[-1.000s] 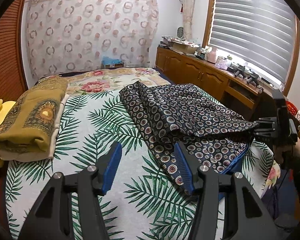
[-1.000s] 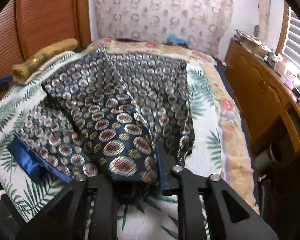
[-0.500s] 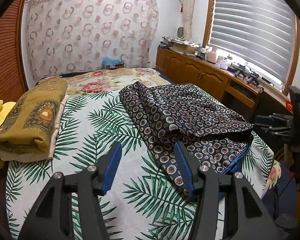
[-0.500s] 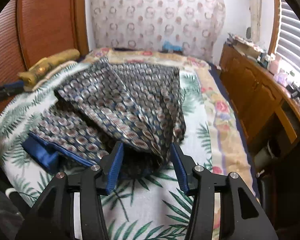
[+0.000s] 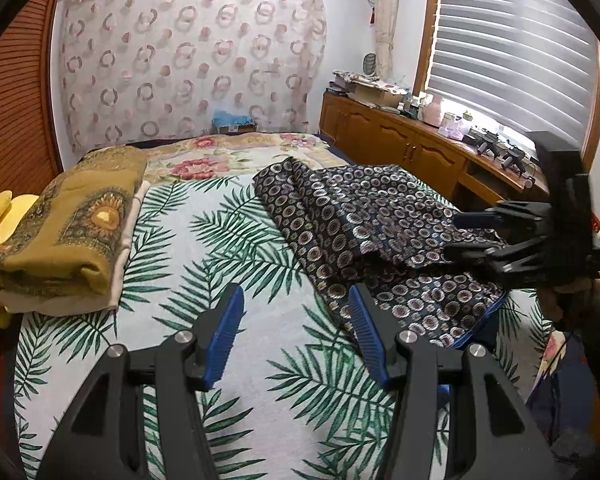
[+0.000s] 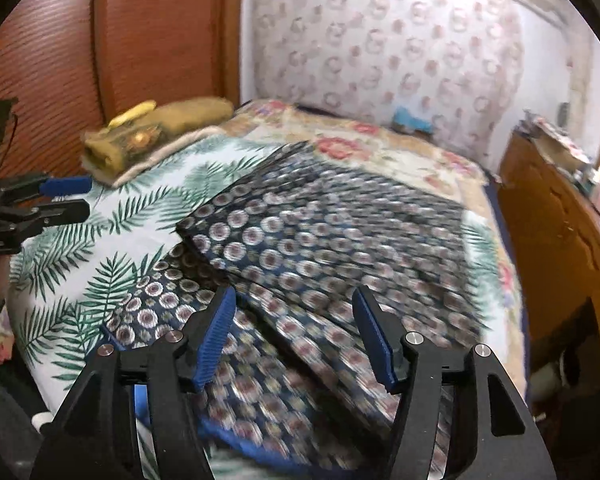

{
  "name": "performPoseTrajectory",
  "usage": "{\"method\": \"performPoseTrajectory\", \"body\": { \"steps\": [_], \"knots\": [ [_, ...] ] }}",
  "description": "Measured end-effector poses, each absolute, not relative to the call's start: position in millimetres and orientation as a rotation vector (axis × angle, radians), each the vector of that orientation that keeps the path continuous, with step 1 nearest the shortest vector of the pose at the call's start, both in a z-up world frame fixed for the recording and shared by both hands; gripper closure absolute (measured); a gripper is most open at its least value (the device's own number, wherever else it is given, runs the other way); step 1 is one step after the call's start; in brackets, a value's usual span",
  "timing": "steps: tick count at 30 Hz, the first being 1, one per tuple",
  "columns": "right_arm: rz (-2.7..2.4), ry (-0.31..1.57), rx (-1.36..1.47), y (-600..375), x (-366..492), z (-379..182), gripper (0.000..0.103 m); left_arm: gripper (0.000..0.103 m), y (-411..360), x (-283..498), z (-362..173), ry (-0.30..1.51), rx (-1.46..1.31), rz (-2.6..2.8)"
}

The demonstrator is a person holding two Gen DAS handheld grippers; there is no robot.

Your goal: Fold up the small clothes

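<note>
Garment: dark navy cloth printed with small round medallions and edged in bright blue (image 6: 300, 240), lying partly folded on the bed, one flap doubled over the layer beneath.
Right claw: right gripper with blue-padded black fingers (image 6: 294, 332), jaws just opened and standing well apart, nothing pressed between them; the cloth lies below and beyond the pads, released.
Left claw: left gripper of the same make (image 5: 296, 326), jaws partly apart and empty, hovering over bare bedspread just beside the cloth's near edge.
Surface: white bedspread with green palm fronds (image 5: 204, 248), a floral quilt beyond it.
Finished pile: mustard-yellow folded cloth with a sun motif (image 5: 80, 224) on paler folded pieces, at the far left of the bed, well apart from the navy piece.
Done so far: at least one fold laid, judging by the doubled flap.
Left to do: lower layer sticks out, edges lie askew; probably another fold and squaring, then a move to the pile.
Blur: right wrist view is smeared, so fine creases are unclear.
</note>
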State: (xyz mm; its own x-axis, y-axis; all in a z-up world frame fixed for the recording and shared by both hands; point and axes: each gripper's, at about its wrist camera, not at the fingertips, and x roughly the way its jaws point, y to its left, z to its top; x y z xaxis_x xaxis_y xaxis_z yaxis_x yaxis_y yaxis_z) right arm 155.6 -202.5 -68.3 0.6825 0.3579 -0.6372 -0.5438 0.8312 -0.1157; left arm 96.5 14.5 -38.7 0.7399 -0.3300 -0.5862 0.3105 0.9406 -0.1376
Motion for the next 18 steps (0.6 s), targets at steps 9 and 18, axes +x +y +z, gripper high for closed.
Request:
{"method": "performPoseTrajectory", "body": {
  "steps": [9, 18],
  "knots": [
    [0.608, 0.766, -0.428, -150.8, 194.4, -106.3, 0.041, 0.049, 22.4, 110.0, -48.6, 0.68, -0.047, -0.342],
    [0.639, 0.786, -0.525, -143.0, 217.5, -113.0, 0.081, 0.049, 10.3, 132.5, -54.5, 0.714, -0.022, -0.373]
  ]
}}
